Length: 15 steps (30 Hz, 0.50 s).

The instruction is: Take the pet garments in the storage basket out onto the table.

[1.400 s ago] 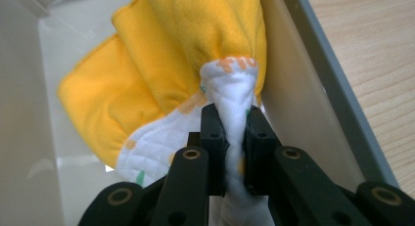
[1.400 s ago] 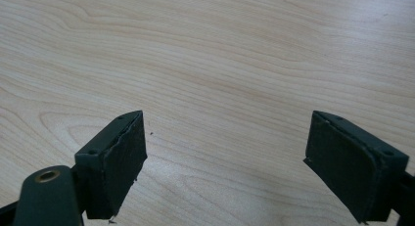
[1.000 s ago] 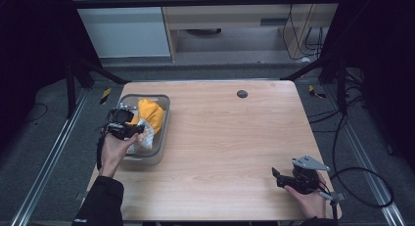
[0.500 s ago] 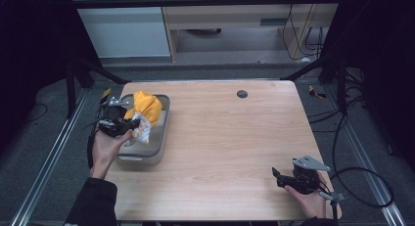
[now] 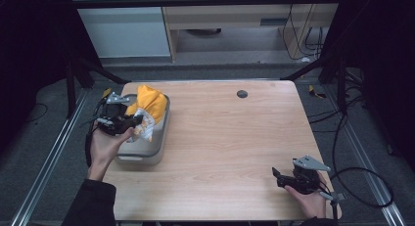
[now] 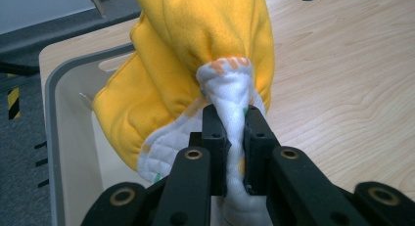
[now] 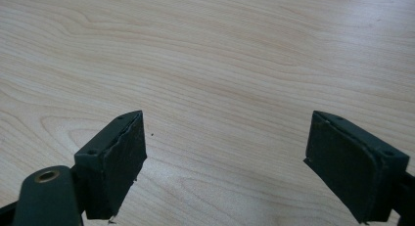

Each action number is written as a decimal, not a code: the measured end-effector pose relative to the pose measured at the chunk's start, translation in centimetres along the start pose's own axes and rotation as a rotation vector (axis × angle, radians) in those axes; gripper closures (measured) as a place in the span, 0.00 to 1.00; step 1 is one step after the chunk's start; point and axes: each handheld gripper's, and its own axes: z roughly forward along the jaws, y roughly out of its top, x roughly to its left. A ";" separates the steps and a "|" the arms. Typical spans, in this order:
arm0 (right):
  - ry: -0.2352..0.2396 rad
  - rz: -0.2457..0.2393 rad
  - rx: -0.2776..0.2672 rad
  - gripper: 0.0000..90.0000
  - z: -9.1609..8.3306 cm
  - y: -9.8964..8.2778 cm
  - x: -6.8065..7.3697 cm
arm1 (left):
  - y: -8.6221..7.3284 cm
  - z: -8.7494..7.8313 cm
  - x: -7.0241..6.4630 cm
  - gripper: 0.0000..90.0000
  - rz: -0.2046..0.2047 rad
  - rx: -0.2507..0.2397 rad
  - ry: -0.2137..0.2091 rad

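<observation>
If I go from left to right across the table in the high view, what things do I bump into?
Left gripper pinching the yellow and white cloth over the grey bin → small dark hole in the tabletop → right gripper.

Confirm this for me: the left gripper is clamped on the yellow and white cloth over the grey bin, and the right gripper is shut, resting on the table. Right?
Not quite. The right gripper is open: the right gripper view shows its jaws wide apart over bare table. The rest holds: the left gripper is clamped on the cloth over the grey bin.
</observation>
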 end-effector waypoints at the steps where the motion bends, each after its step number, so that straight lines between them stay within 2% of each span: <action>1: 0.000 0.000 0.000 0.16 0.0 0.0 0.0 | 0.1 -0.1 -0.1 0.92 0.002 -0.004 -0.004; 8: -0.002 -0.002 -0.001 0.16 0.0 0.0 0.0 | 0.6 -1.1 -0.8 0.92 0.021 -0.020 -0.023; 15: -0.006 0.000 -0.008 0.17 -0.1 0.1 -0.1 | 1.1 -1.6 -1.9 0.92 0.058 -0.029 -0.055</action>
